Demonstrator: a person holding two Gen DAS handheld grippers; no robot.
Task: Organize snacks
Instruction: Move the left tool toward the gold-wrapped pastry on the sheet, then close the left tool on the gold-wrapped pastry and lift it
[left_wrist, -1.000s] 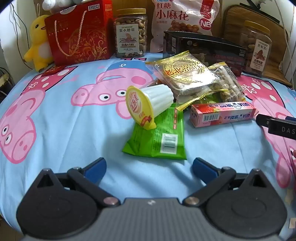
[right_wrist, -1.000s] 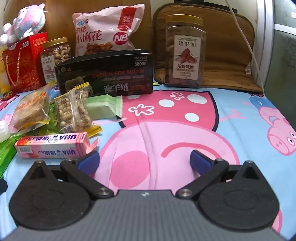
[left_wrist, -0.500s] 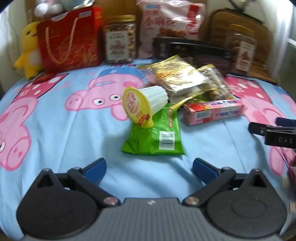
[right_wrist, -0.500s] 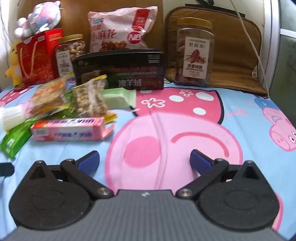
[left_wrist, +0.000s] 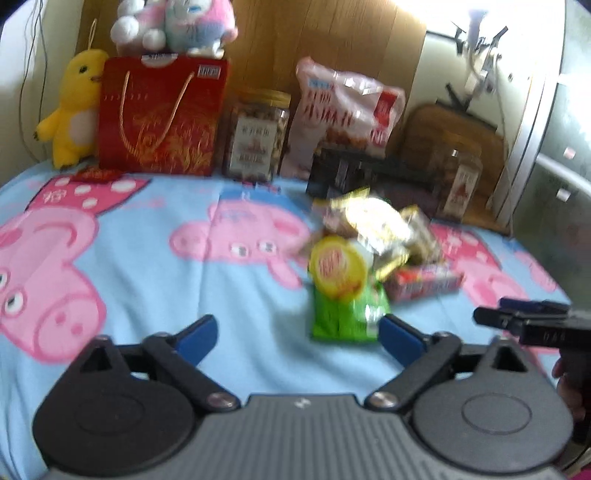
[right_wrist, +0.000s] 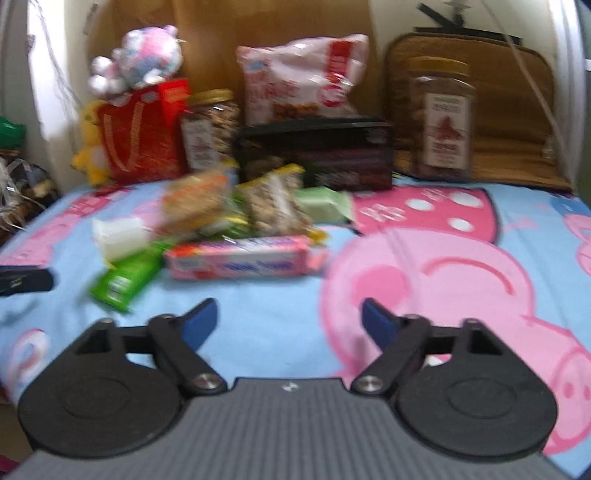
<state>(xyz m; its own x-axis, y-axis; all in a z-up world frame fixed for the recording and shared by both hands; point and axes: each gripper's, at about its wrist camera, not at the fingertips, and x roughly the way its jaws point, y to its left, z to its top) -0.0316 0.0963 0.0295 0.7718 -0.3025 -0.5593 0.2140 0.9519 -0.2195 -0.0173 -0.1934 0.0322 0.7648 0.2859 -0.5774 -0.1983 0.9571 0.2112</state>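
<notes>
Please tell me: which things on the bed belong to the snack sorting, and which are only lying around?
Belong to the job:
- white cup
- green packet
- pink box
- gold-wrapped packets
- nut jars
- big pink bag

Just lying about:
- yellow duck toy
- plush toy
- red gift bag
- brown cushion

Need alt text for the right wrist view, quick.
The open, empty right gripper hovers over a blue cartoon-pig bedsheet, a pink box and loose snack packets ahead-left. Jars, a black box and a red bag line the back.
</notes>
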